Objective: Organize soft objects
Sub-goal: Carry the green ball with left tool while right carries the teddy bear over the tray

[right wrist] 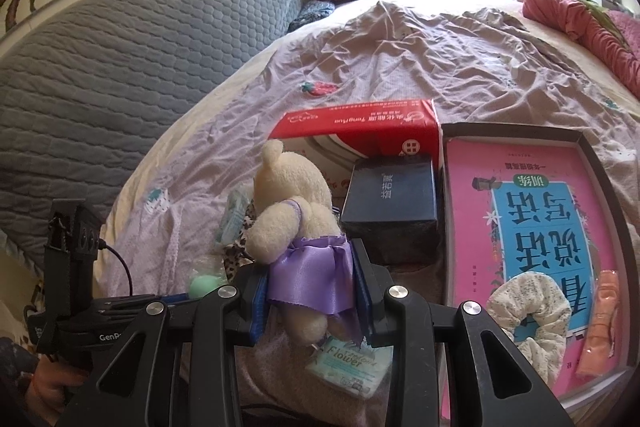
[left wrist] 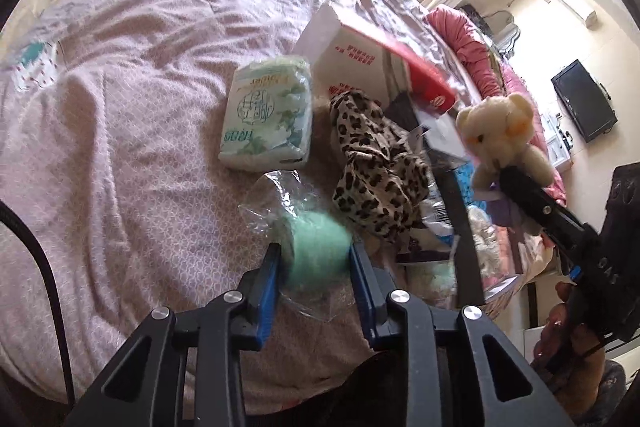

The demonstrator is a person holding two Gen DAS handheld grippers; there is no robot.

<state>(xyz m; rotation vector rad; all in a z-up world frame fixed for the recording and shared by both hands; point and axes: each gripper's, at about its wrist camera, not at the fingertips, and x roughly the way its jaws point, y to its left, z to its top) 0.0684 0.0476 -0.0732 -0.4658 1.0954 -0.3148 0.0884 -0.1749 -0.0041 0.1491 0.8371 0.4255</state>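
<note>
**Both grippers loaded beside the red-and-white carton**

The left gripper (left wrist: 314, 255) is partly closed, its blue pads pressed against a mint-green fluffy roll in clear plastic wrap (left wrist: 316, 247), held just in front of the red-and-white cardboard carton (left wrist: 360, 59) lying on the pinkish-lilac bedspread (left wrist: 120, 107). The right gripper (right wrist: 316, 291) is clamped on the purple satin skirt of a cream plush teddy bear (right wrist: 292, 211), also just in front of that carton. Beside the carton lie a white-and-green tissue pack (left wrist: 268, 115), a leopard-print cloth (left wrist: 376, 163) and a dark blue box (right wrist: 390, 203). To the carton's right, a black tray with a pink book (right wrist: 580, 147) holds a floral white scrunchie (right wrist: 528, 319).
</note>
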